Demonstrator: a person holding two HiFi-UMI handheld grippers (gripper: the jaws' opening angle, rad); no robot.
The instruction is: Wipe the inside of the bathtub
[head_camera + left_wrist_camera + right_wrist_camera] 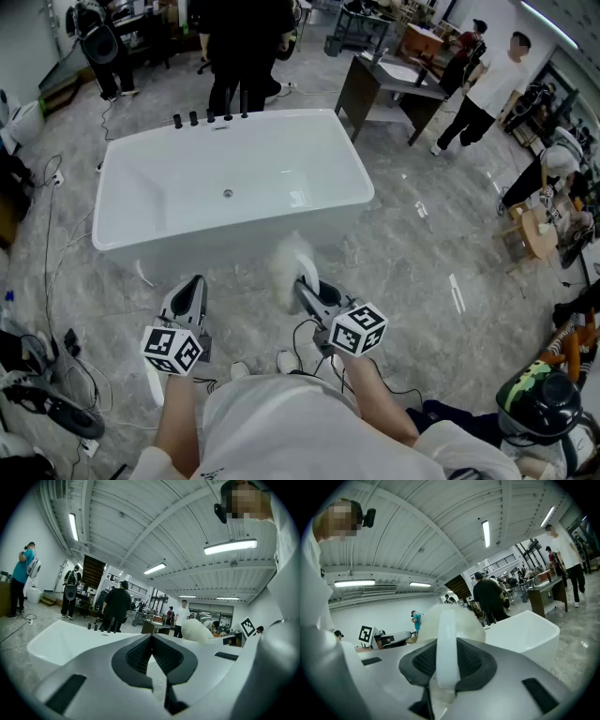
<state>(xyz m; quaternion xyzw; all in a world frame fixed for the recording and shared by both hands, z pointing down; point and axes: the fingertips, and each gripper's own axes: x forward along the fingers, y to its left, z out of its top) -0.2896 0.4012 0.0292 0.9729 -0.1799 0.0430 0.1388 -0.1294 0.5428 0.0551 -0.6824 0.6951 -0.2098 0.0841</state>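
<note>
The white bathtub (150, 202) sits on the grey floor (422, 272) in front of me, well apart from both tools. Its inside is bare and white, and I can see a small drain hole (227, 193) in the bottom. Four black taps (210, 117) stand on its far rim. My right tool (305, 282) is squeezed tight on the white handle (446, 644) of a fluffy white duster (284, 263). The fluffy head pokes out past the tool's tips, near the tub but outside it. My left tool (192, 286) is closed, pads touching, beside the right one.
</note>
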